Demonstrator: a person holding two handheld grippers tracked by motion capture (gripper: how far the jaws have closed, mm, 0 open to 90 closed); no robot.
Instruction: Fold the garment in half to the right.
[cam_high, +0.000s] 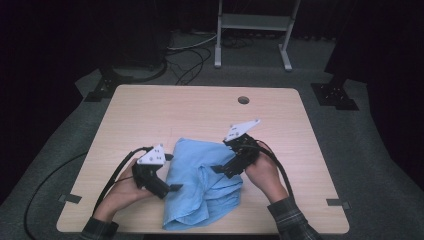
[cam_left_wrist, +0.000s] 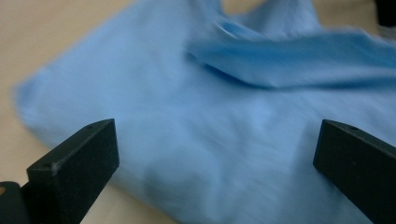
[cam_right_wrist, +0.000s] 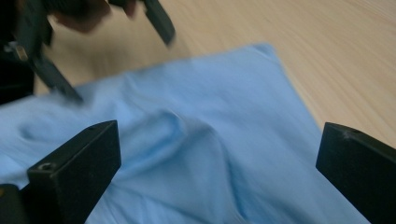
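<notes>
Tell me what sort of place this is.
Probably a recording lab: a bare wooden table with a cable hole, dark curtained surroundings, cables on grey carpet, and a metal stand behind.

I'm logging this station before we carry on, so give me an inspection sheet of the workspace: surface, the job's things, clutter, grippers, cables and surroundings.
Surface: light wooden table with a round hole near its far edge; two dark tabs at the near side edges.
Job's things: one light blue cloth, rumpled and partly folded over itself, lying at the near middle of the table.
Clutter: nothing seen.
Grippers: left gripper with jaws wide apart, at the cloth's left edge; right gripper with jaws wide apart, over the cloth's right part. Neither holds anything.
Cables: a black cable trails from each gripper; more cables on the floor beyond the table.
Surroundings: grey carpet, a white metal stand, dark background.
</notes>
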